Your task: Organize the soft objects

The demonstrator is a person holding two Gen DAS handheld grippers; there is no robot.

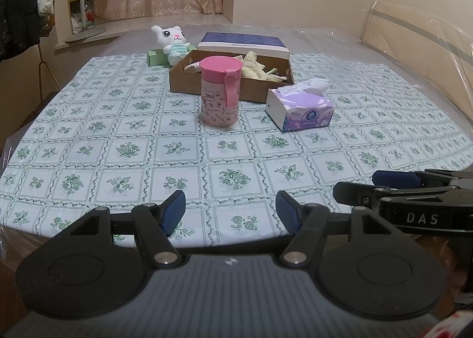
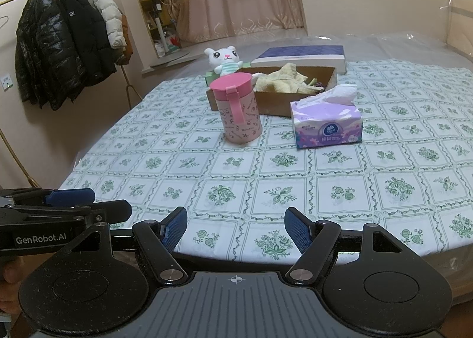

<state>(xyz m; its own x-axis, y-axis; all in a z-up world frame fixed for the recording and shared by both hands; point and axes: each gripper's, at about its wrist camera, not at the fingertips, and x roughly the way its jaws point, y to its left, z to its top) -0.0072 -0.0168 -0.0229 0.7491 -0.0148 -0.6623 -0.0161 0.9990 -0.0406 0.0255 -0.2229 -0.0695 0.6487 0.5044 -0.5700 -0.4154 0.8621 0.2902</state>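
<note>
A white plush cat (image 1: 173, 41) (image 2: 225, 61) sits at the table's far side on a green box (image 1: 156, 57). A brown cardboard box (image 1: 212, 84) (image 2: 283, 101) holds a yellow cloth (image 1: 257, 67) (image 2: 283, 79). A purple tissue pack (image 1: 300, 107) (image 2: 328, 122) lies in front of it. My left gripper (image 1: 230, 214) is open and empty over the near table edge. My right gripper (image 2: 236, 228) is open and empty beside it; it also shows in the left wrist view (image 1: 384, 187).
A pink lidded cup (image 1: 220, 92) (image 2: 238, 107) stands before the brown box. A blue-and-white flat box (image 1: 244, 44) (image 2: 304, 57) lies behind. The tablecloth (image 1: 147, 160) is green-patterned. Coats (image 2: 65, 42) hang on a rack at left.
</note>
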